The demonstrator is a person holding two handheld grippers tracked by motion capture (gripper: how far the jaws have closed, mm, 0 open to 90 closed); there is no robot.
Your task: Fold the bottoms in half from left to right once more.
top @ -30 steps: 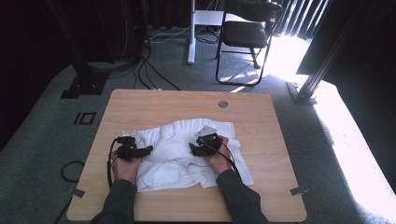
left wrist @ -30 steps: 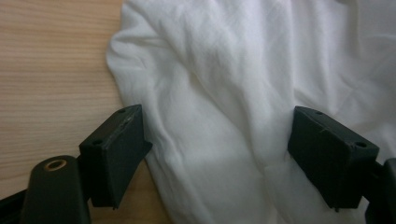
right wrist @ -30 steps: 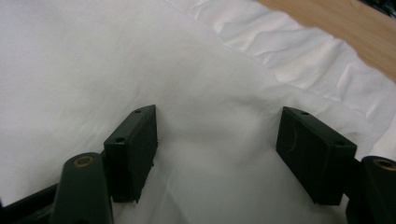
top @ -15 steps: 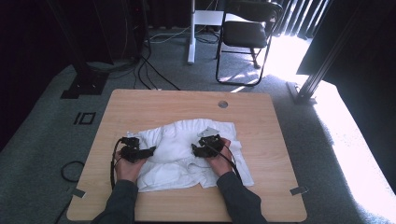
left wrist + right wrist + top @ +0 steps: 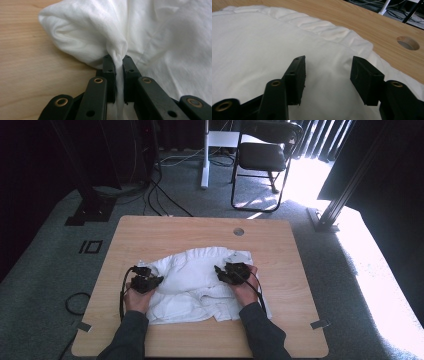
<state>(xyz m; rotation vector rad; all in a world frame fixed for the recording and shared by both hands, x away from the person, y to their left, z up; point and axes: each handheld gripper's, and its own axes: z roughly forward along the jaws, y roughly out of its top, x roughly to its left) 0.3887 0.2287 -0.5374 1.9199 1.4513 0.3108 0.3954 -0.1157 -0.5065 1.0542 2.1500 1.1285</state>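
The left gripper [image 5: 117, 62] had just snapped shut and pinched a fold of the white cloth [image 5: 200, 280], which lay bunched in the middle of the table [image 5: 165, 232]. The right gripper [image 5: 327, 72] was closing too, its jaws apart above the cloth, gripping nothing yet. One side looked caught, the other not

Harsh sun glare right, dim left

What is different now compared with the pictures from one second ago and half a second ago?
The left gripper has just closed and now pinches a fold of the white cloth at its left edge. The right gripper has been closing too, but its jaws stand apart over the cloth, gripping nothing. The cloth remains crumpled on the wooden table, both hands near their earlier places.
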